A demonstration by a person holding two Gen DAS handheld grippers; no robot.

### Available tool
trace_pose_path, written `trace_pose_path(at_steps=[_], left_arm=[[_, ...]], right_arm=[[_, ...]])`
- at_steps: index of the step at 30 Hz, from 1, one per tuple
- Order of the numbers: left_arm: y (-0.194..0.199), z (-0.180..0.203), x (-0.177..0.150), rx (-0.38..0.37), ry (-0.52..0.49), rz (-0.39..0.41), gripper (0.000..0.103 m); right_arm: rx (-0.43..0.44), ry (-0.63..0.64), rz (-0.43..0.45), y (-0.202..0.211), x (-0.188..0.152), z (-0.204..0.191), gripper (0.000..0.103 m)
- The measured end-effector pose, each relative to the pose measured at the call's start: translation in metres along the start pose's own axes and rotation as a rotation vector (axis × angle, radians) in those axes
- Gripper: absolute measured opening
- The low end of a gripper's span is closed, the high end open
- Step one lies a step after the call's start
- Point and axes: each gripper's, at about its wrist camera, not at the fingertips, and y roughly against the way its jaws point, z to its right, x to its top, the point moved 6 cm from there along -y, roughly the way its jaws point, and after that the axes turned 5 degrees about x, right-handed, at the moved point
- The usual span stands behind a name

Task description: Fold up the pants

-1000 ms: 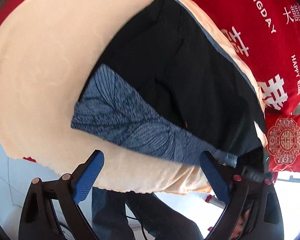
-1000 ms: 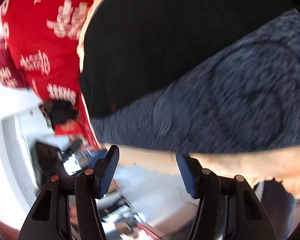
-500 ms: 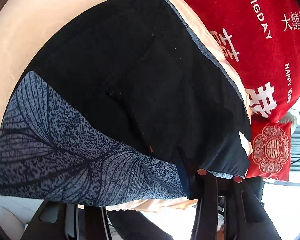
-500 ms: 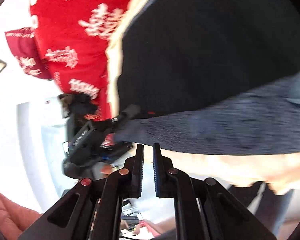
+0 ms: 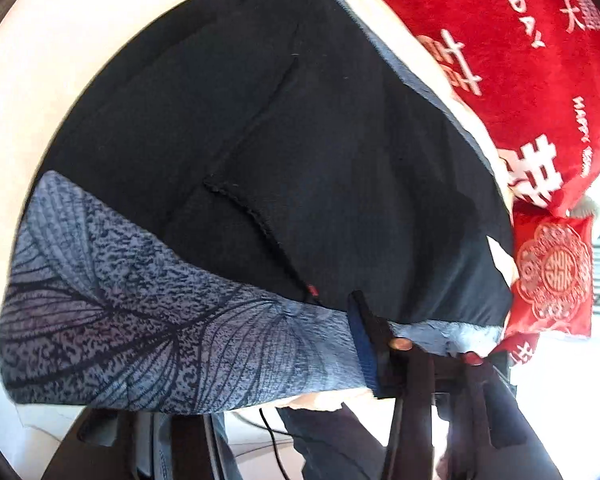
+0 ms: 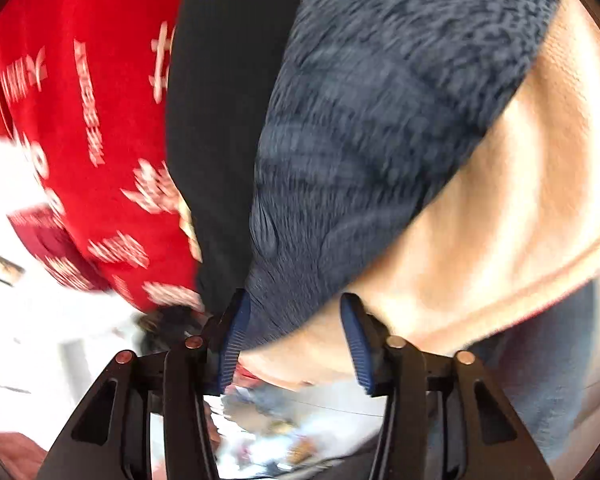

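Black pants [image 5: 300, 140] with a blue-grey leaf-patterned band [image 5: 140, 320] lie on a peach cover [image 5: 60, 60]. My left gripper [image 5: 292, 344] is at the band's near edge. Its jaws are closing, with the band bunched between them. The right finger's blue pad [image 5: 362, 340] presses on the cloth, and the other finger is hidden under it. In the blurred right wrist view, a corner of the patterned band [image 6: 380, 120] reaches down between the fingers of my right gripper [image 6: 294, 304]. That gripper's jaws are opening. The cloth touches only the left pad [image 6: 234, 336].
A red blanket with white lettering [image 5: 520, 60] lies along the far side of the pants. A small red embroidered cushion [image 5: 552, 276] sits at its end. The peach cover's edge [image 6: 500, 220] drops off toward me, and a person's dark trouser legs [image 5: 332, 440] stand below it.
My left gripper moved in onto the patterned band and went from wide open to closed on it. My right gripper swung sideways and rolled, closed to almost shut, then parted again.
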Motion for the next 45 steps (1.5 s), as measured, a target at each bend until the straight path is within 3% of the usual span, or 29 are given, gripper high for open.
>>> trace_pose_path(at_steps=[1, 4, 9, 13, 17, 20, 24, 26, 30, 31, 32, 33, 34, 35, 38, 39, 40, 41, 45], left_arm=[[0.003, -0.002, 0.002, 0.000, 0.018, 0.005, 0.028], [0.019, 0.002, 0.007, 0.010, 0.051, 0.033, 0.028], [0.062, 0.051, 0.039, 0.012, 0.025, 0.144, 0.028], [0.083, 0.092, 0.102, 0.009, -0.004, 0.254, 0.028], [0.060, 0.107, 0.172, 0.066, -0.042, 0.297, 0.028], [0.014, 0.106, 0.215, 0.175, -0.079, 0.278, 0.028], [-0.035, 0.094, 0.237, 0.258, -0.096, 0.236, 0.029], [-0.039, 0.094, 0.241, 0.271, -0.100, 0.244, 0.029], [-0.010, 0.103, 0.229, 0.268, -0.113, 0.238, 0.032], [0.000, 0.105, 0.225, 0.293, -0.122, 0.248, 0.053], [0.012, 0.106, 0.222, 0.347, -0.131, 0.274, 0.090], [0.024, 0.107, 0.220, 0.384, -0.133, 0.304, 0.100], [0.035, 0.109, 0.218, 0.394, -0.137, 0.335, 0.101], [0.038, 0.110, 0.216, 0.398, -0.144, 0.336, 0.101], [0.021, 0.096, 0.219, 0.499, -0.160, 0.305, 0.101], [0.008, 0.088, 0.223, 0.529, -0.157, 0.283, 0.101], [-0.003, 0.084, 0.225, 0.548, -0.155, 0.272, 0.101], [-0.016, 0.077, 0.227, 0.578, -0.158, 0.259, 0.101], [-0.040, 0.069, 0.227, 0.679, -0.179, 0.246, 0.101]], right_arm=[[0.021, -0.014, 0.011, 0.002, 0.002, -0.003, 0.007], [-0.005, 0.039, 0.001, 0.003, 0.005, -0.030, 0.007], [-0.071, 0.240, -0.102, 0.012, 0.036, -0.113, 0.007], [-0.089, 0.388, -0.201, -0.007, 0.076, -0.188, 0.007], [-0.148, 0.491, -0.300, -0.057, 0.136, -0.243, 0.007], [-0.231, 0.506, -0.364, -0.101, 0.187, -0.246, 0.007], [-0.387, 0.506, -0.440, -0.160, 0.239, -0.212, 0.008], [-0.441, 0.526, -0.461, -0.176, 0.250, -0.193, 0.010], [-0.434, 0.489, -0.442, -0.179, 0.259, -0.187, 0.009], [-0.449, 0.519, -0.446, -0.177, 0.254, -0.191, 0.015], [-0.466, 0.567, -0.452, -0.174, 0.248, -0.198, 0.023], [-0.475, 0.605, -0.459, -0.173, 0.243, -0.205, 0.050], [-0.477, 0.655, -0.460, -0.171, 0.235, -0.217, 0.076], [-0.481, 0.696, -0.456, -0.167, 0.228, -0.227, 0.078], [-0.502, 0.788, -0.448, -0.158, 0.207, -0.245, 0.077], [-0.488, 0.797, -0.455, -0.158, 0.200, -0.247, 0.060], [-0.493, 0.800, -0.469, -0.160, 0.195, -0.245, 0.036], [-0.520, 0.800, -0.478, -0.165, 0.193, -0.241, 0.032], [-0.660, 0.815, -0.474, -0.193, 0.211, -0.201, 0.032]])
